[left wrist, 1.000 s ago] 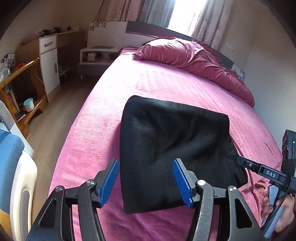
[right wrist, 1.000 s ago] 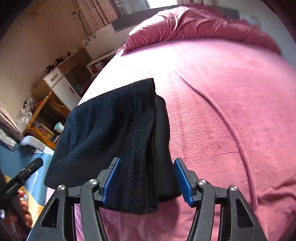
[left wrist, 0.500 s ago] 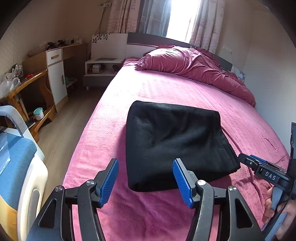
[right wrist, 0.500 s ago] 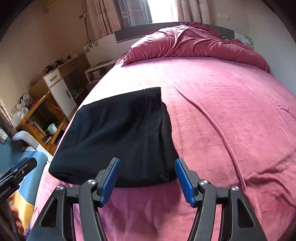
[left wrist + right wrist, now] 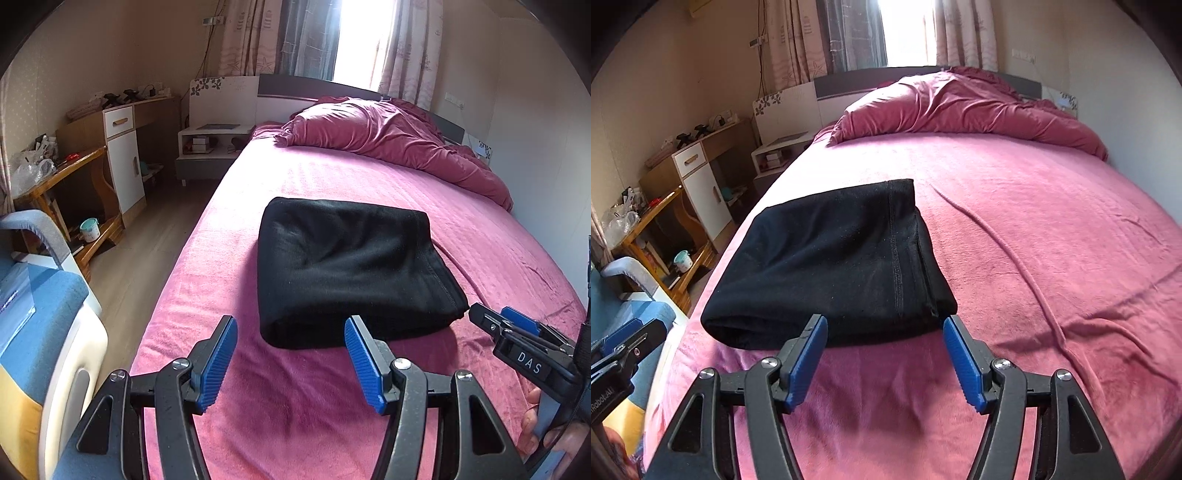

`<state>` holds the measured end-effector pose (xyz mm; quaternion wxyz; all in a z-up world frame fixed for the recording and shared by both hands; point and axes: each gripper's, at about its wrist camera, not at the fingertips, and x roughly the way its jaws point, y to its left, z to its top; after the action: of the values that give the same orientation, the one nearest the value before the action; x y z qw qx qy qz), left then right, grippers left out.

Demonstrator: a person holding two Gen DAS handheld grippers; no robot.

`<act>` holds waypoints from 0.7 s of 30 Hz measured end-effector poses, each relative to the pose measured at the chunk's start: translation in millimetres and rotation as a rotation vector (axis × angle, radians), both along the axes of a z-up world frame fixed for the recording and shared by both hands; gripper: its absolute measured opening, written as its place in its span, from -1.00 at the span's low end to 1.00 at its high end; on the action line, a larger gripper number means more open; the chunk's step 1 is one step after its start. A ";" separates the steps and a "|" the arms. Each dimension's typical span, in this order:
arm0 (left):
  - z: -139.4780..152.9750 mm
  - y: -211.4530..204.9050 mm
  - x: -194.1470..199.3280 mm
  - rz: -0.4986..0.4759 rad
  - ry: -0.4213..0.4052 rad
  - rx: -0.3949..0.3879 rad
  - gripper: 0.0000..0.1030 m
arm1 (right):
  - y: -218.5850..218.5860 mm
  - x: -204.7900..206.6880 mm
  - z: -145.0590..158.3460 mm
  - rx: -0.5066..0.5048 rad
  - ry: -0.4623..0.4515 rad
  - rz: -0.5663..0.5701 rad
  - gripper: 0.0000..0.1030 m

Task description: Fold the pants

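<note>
1. Bare pink bedspread lies open between the spread-fingered left gripper and the folded pants at 12 o'clock.
2. At 3 o'clock the right gripper narrows the passage.
3. From the right gripper's view, wide open blanket runs 1 to 3 o'clock.
4. A heaped duvet blocks the far end.
5. At 9 o'clock, the bed edge drops off beside a blue chair.

White lettering "DAS" is printed on the black body of the right gripper. "iRobot.AI", partly cut off, is read on the left gripper.
</note>
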<state>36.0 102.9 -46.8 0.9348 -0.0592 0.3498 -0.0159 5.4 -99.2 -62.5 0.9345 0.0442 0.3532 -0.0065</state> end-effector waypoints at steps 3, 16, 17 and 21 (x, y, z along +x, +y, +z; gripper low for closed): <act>-1.4 0.6 -9.0 0.016 -0.001 -0.003 0.20 | 6.9 -11.3 0.5 -0.024 0.005 -0.018 0.30; 11.0 -1.3 -31.7 0.033 -0.046 0.006 0.35 | 24.0 -43.1 16.9 -0.098 -0.046 -0.052 0.37; 11.7 -2.1 -31.7 0.032 -0.047 0.006 0.36 | 23.3 -43.3 18.3 -0.096 -0.048 -0.054 0.37; 12.5 -4.1 -29.7 0.026 -0.042 -0.003 0.37 | 20.3 -42.1 20.4 -0.096 -0.050 -0.067 0.37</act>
<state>6.4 98.8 -34.3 0.9420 -0.0649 0.3294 -0.0057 -36.7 -78.9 -42.1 0.9433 0.0114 0.3274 -0.0537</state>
